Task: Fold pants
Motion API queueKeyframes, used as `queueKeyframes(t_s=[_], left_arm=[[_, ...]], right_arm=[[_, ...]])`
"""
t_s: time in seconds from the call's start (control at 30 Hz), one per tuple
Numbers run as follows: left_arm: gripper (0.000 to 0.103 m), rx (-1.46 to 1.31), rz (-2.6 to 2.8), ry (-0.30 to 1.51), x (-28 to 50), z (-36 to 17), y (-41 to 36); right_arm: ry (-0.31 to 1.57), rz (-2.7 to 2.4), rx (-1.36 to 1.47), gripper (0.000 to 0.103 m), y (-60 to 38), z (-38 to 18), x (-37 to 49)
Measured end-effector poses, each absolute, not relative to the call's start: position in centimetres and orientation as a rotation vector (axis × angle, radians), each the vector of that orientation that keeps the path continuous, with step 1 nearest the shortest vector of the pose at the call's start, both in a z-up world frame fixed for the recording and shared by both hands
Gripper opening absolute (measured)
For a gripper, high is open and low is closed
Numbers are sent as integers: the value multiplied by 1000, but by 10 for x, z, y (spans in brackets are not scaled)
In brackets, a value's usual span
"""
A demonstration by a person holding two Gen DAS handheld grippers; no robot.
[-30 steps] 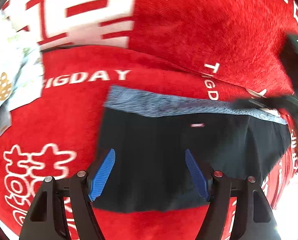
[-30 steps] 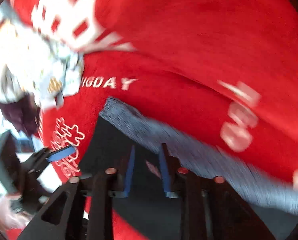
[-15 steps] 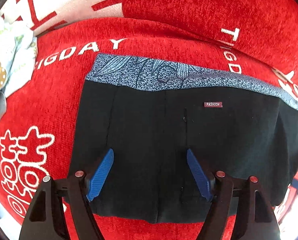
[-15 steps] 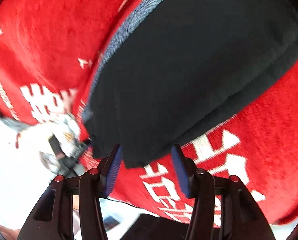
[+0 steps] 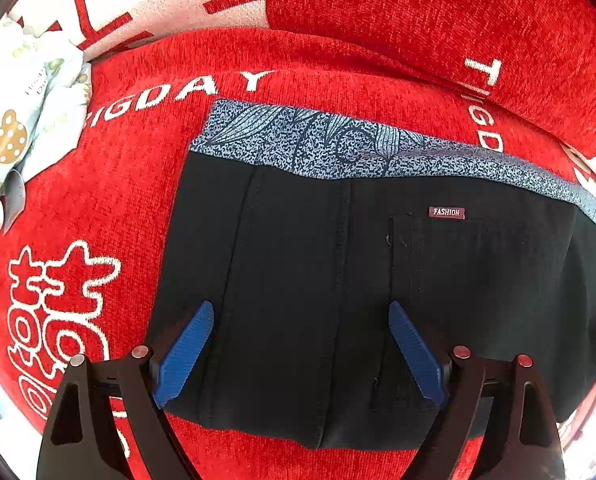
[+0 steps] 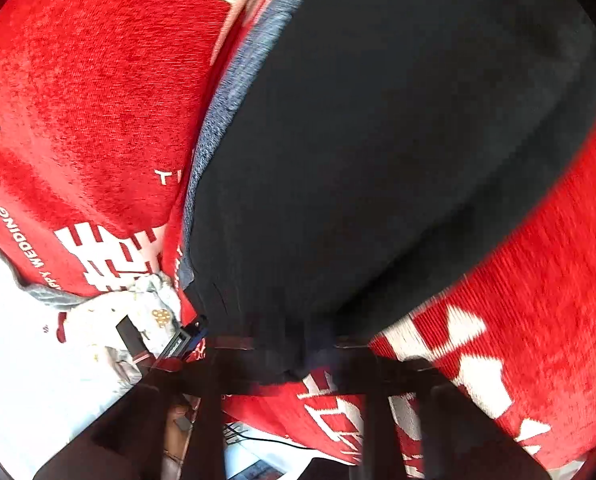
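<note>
The black pants lie on a red blanket with white letters. They look folded already into a short flat block, with more than one layer showing at the thick edge in the right wrist view. The speckled blue waistband runs along the far side of the pants, and a small "FASHION" tag sits just below the waistband. So I think a good part of the folding is done. What may be left is one more fold, or a last tidy and smoothing. I cannot tell where the legs of the pants went; they seem tucked under.

The left gripper points down over the near part of the pants. Its blue pads are wide apart and have just been opening more. Nothing is pinched between them; the pants lie below.

The right gripper is at a near corner of the pants. It is dark and blurry there, but its jaws have just snapped together, and they seem to be clamped on that corner of black cloth.

There are no boxes or baskets to see. Past the far left corner of the pants, at the blanket's edge, lies a crumpled pale cloth with a little brown mushroom picture
</note>
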State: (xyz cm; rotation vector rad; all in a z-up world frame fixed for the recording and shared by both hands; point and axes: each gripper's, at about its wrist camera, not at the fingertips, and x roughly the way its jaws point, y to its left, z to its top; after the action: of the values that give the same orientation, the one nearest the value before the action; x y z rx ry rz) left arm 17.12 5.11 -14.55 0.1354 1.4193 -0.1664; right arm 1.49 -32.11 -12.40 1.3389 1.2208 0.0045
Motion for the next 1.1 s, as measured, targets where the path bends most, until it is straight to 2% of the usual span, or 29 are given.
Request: queueKeyframes(t_s=[0.1, 0.2, 0.27, 0.3, 0.43, 0.5, 0.57, 0.63, 0.67, 0.7, 0.83, 0.97, 1.03, 1.07, 1.1], left_arm=[[91, 142, -170, 1405, 169, -141, 45], [91, 138, -158, 1412, 167, -139, 46], [91, 163, -144, 1425, 167, -132, 43], [91, 164, -158, 1416, 165, -123, 41], [91, 178, -227, 1362, 153, -87, 18], [91, 183, -299, 1348, 140, -77, -13], [91, 181, -363, 1361, 129, -82, -44], [91, 193, -410, 1390, 117, -95, -76], [91, 201, -422, 1403, 112, -101, -86], [91, 228, -445, 1424, 101, -112, -103], [91, 419, -442, 1363, 72, -123, -129], [91, 422, -435, 1430, 79, -116, -131], [91, 431, -446, 1411, 80, -104, -141], [91, 423, -465, 1392, 80, -94, -152], [91, 416, -479, 1382, 83, -89, -161]], right_arm=[[1221, 5, 1206, 8, -321, -100, 13], [1305, -50, 1181, 9, -318, -123, -5], [1285, -50, 1238, 9, -323, -128, -13], [1292, -49, 1224, 17, -329, -121, -15], [1250, -71, 1118, 21, -368, -84, -29], [1184, -163, 1117, 33, -406, -73, -39], [1139, -269, 1153, 37, -439, -73, -45], [1110, -337, 1195, 37, -467, -82, -48], [1113, -347, 1200, 26, -474, -88, -48], [1142, -355, 1192, 5, -479, -95, -45], [1198, -371, 1148, 5, -480, -105, -53], [1258, -445, 1101, 5, -487, -101, -78], [1213, -434, 1134, 6, -504, -95, -95], [1178, -424, 1157, 8, -512, -90, -102], [1153, -423, 1161, 18, -522, -83, -109]])
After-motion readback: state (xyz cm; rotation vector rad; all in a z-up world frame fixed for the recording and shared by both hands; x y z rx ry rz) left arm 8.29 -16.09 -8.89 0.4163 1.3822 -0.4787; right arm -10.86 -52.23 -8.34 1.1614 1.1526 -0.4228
